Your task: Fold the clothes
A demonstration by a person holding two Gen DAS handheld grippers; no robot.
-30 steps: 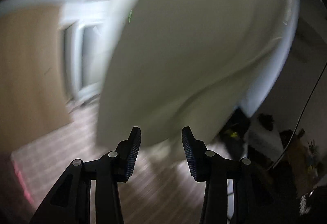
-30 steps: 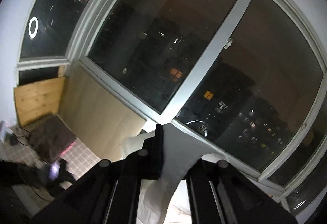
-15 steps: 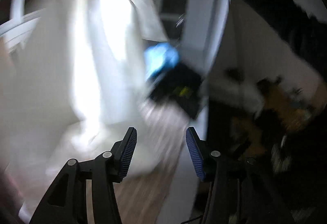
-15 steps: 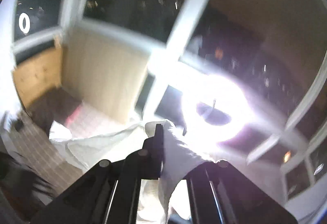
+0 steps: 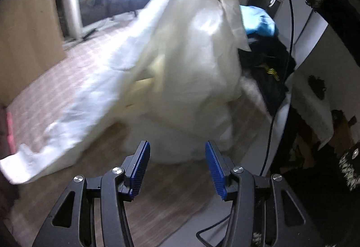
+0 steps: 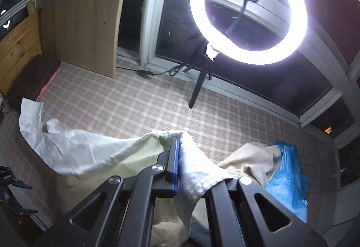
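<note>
Holding a white shirt aloft, pinched in my right tongs | left tongs spread wide, gripping nothing, shirt hanging just ahead of them, sleeve trailing left | risk: single pinch slips, cloth drops onto blue garment beyond | no readable writing.

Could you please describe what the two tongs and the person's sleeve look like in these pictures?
Both tongs are black plastic linkages with triangular cut-outs and silver round pivot screws. The left tongs have ribbed blue pads on the inner faces of both fingers. The right tongs show the same blue pad edge. A thin black cable runs past the left tongs. The sleeve is dark with a fuzzy trim.
</note>
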